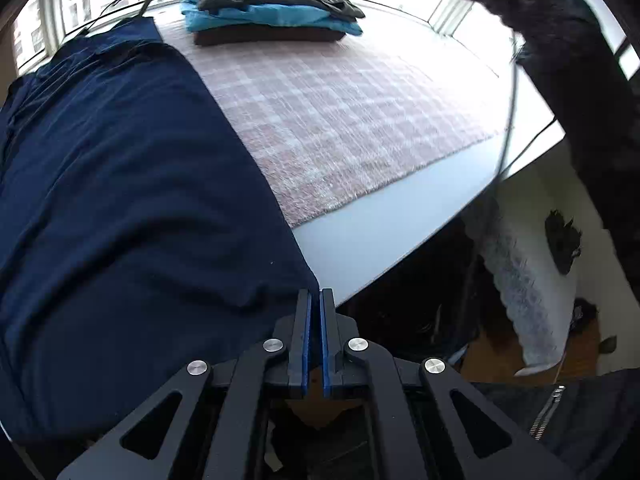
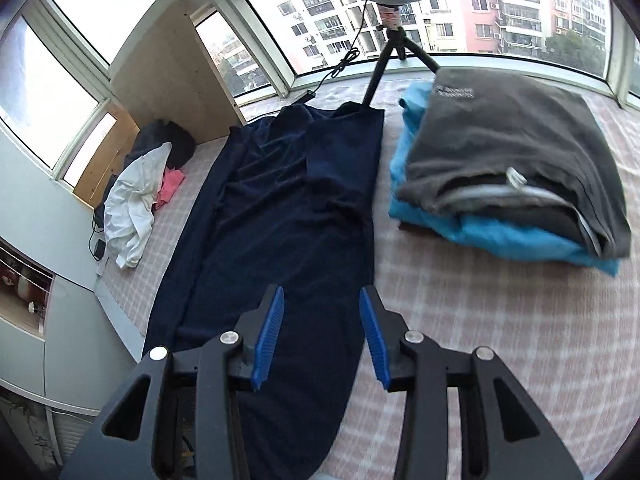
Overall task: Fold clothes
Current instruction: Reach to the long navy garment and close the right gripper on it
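Left wrist view: left tool pinched closed at navy garment corner, lower center; right tool half-open, empty. Fabric soft, limp; grip corners.

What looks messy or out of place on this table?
The navy garment lies rumpled, half folded. Beyond it, a white and pink heap sits unfolded. The folded stack looks neat, though slightly uneven.

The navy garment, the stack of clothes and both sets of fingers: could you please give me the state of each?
navy garment: folded lengthwise, wrinkled, flat on the checked mat.
stack of clothes: folded, grey on top.
white garment: crumpled, unfolded.
left gripper: fingers shut at the garment's corner.
right gripper: fingers open, empty.
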The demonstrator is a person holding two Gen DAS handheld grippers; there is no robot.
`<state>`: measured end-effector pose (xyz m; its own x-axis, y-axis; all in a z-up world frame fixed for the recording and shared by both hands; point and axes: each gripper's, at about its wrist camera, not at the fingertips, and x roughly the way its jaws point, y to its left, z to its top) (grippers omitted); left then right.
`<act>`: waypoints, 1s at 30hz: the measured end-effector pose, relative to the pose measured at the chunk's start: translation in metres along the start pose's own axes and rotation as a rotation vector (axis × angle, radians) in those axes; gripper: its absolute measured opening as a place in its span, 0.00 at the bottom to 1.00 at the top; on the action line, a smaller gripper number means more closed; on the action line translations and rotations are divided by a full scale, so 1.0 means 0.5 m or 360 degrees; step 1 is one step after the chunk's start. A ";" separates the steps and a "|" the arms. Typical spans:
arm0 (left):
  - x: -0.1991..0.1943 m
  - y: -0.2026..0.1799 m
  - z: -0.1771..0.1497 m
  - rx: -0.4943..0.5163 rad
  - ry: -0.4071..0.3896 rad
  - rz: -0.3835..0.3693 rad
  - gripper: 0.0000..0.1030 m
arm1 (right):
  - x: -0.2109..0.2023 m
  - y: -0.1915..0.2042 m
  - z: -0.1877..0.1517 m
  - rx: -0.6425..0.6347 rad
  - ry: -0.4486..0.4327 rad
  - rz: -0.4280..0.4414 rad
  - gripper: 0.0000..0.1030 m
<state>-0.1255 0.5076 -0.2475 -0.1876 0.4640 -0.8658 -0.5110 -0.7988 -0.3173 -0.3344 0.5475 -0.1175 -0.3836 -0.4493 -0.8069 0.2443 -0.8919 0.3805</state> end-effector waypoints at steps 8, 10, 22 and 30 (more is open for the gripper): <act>-0.044 0.071 0.002 -0.0240 -0.0071 0.0032 0.03 | 0.299 -0.032 0.216 -0.0006 0.0167 -0.0313 0.38; -0.037 0.083 0.002 -0.0274 -0.0059 0.0045 0.03 | 0.349 -0.052 0.242 0.0022 0.0199 -0.0333 0.38; -0.029 0.081 0.018 -0.0300 -0.0036 -0.0001 0.03 | 0.458 -0.109 0.322 0.0038 0.0234 -0.0353 0.38; -0.043 0.080 0.028 -0.0339 -0.0027 -0.0194 0.03 | 0.444 -0.135 0.321 0.0140 0.0176 -0.0146 0.03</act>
<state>-0.1536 0.4710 -0.2360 -0.1505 0.5668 -0.8100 -0.3429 -0.7984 -0.4950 -0.5789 0.5000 -0.2498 -0.2992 -0.3617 -0.8830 0.1317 -0.9321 0.3373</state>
